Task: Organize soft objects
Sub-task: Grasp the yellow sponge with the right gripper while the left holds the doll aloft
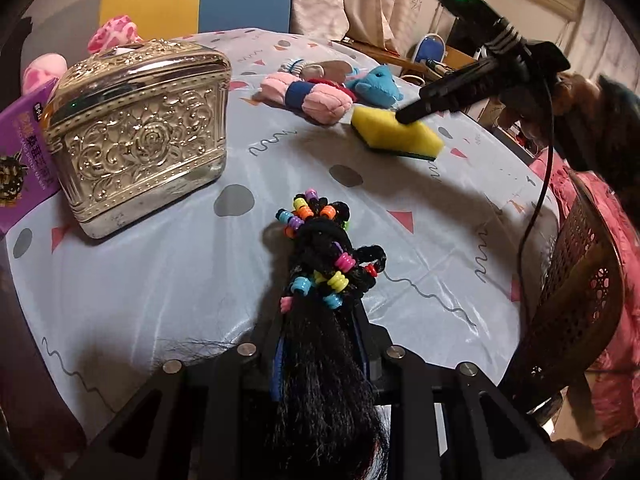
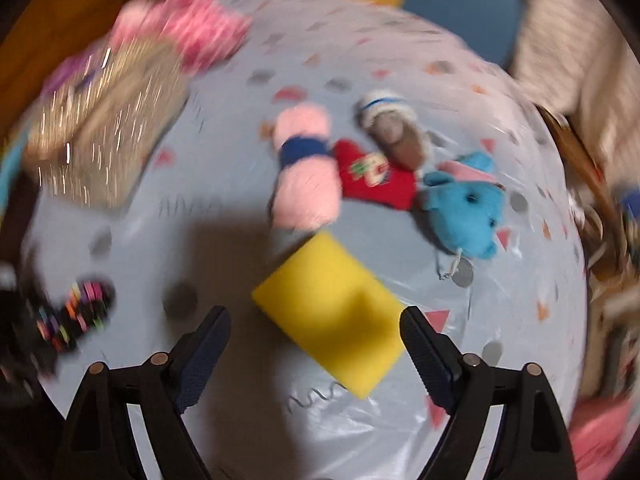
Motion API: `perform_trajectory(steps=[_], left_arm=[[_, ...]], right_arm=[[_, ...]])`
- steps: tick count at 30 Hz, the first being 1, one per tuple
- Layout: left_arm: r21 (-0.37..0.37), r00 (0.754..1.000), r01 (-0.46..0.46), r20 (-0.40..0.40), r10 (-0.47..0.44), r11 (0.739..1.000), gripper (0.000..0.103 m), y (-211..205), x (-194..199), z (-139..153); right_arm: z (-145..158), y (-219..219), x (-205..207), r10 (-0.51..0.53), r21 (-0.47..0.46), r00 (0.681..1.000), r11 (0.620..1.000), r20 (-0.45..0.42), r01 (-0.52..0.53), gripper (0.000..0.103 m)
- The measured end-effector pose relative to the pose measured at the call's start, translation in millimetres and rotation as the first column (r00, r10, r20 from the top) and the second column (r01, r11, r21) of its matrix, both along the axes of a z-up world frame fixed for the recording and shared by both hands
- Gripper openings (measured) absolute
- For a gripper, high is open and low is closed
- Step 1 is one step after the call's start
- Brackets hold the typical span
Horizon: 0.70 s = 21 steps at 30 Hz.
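Note:
My left gripper (image 1: 320, 320) is shut on a black hair braid with coloured beads (image 1: 324, 256) and holds it above the table. My right gripper (image 2: 316, 320) is open and hovers over a yellow sponge (image 2: 336, 312); the left wrist view shows its tip (image 1: 408, 117) at the sponge (image 1: 396, 134). Beyond the sponge lie a pink plush roll with a blue band (image 2: 304, 172), a red plush piece (image 2: 376, 178), a brown doll with a white cap (image 2: 396, 132) and a blue plush bear (image 2: 464, 208). The right wrist view is blurred.
A gold embossed metal box (image 1: 140, 136) stands at the table's left, with a purple book (image 1: 24, 160) and pink plush toys (image 1: 116, 34) behind it. The round table has a pale patterned cloth (image 1: 160, 280). A wicker chair (image 1: 576, 280) stands at the right edge.

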<state>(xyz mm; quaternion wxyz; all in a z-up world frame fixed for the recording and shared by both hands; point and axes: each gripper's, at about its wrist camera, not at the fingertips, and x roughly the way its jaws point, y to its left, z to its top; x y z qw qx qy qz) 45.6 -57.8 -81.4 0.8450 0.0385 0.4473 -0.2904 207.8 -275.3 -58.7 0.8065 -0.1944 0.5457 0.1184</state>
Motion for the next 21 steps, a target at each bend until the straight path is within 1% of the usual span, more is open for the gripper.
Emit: perform_trajectory(steps=[2, 5, 9, 11, 15, 16, 17, 19, 21], left_arm=[[0.001, 1.0, -0.003, 0.004, 0.003, 1.0, 0.028, -2, 1, 0], [0.001, 1.0, -0.004, 0.012, 0.004, 1.0, 0.028, -1, 1, 1], [0.011, 1.0, -0.008, 0.029, 0.008, 1.0, 0.028, 0, -1, 1], [0.013, 1.0, -0.01, 0.027, 0.01, 1.0, 0.028, -1, 1, -1], [0.009, 1.0, -0.015, 0.026, 0.015, 1.0, 0.028, 0, 1, -1], [0.01, 1.0, -0.016, 0.026, 0.016, 1.0, 0.028, 0, 2, -1], [0.012, 0.999, -0.017, 0.028, 0.016, 1.0, 0.028, 0, 2, -1], [0.016, 0.999, -0.016, 0.032, 0.015, 1.0, 0.028, -1, 1, -1], [0.018, 0.999, -0.018, 0.035, 0.018, 1.0, 0.028, -1, 2, -1]], right_arm=[[-9, 7, 3, 0.062, -0.076, 0.997, 0.995, -0.034, -0.065, 0.091], [-19, 9, 12, 0.097, -0.127, 0.992, 0.986, -0.075, -0.106, 0.091], [-33, 6, 31, 0.109, -0.189, 0.988, 0.974, -0.108, -0.128, 0.094], [-40, 3, 40, 0.099, -0.192, 0.987, 0.974, -0.123, -0.121, 0.096], [-53, -7, 54, 0.05, -0.159, 0.988, 0.985, -0.143, -0.073, 0.095], [-52, -11, 55, 0.019, -0.119, 0.99, 0.992, -0.142, -0.036, 0.09], [-51, -13, 54, -0.006, -0.081, 0.988, 0.997, -0.153, -0.006, 0.082], [-45, -12, 53, -0.07, -0.035, 0.985, 0.997, -0.156, 0.065, 0.082], [-38, -4, 45, -0.07, 0.03, 0.987, 0.997, -0.145, 0.075, 0.081]])
